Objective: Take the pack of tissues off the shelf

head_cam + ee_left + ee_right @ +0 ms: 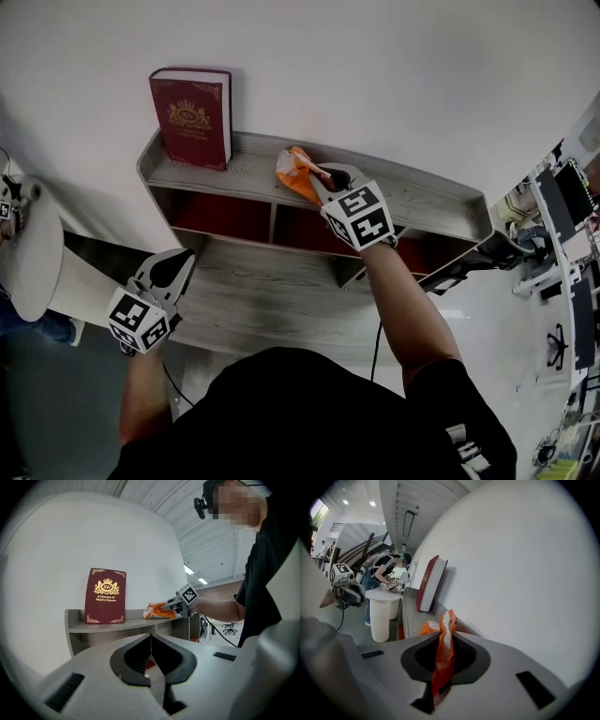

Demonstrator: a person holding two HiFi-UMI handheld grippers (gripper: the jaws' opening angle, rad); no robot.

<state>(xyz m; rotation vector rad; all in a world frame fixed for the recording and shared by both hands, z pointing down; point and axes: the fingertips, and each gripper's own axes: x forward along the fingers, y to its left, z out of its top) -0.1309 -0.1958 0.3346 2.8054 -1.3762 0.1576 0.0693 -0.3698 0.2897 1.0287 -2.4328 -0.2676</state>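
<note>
Nearest, the left gripper (171,272) hangs low before the shelf (441,204), jaws together with nothing between them. Further in, the right gripper (323,178) is clamped tight on the orange pack of tissues (294,172) on the shelf's top board, the pack's print too crumpled to read. Beyond, a maroon book (192,117) stands at the wall, its cover reading "RW, A Treasury of World's Classics"

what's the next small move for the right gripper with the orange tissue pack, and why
Probably lift the right gripper slightly and draw it back off the grey wooden shelf: its jaws are shut on the orange plastic tissue pack, which rests on the top board, apart from the red book.
</note>
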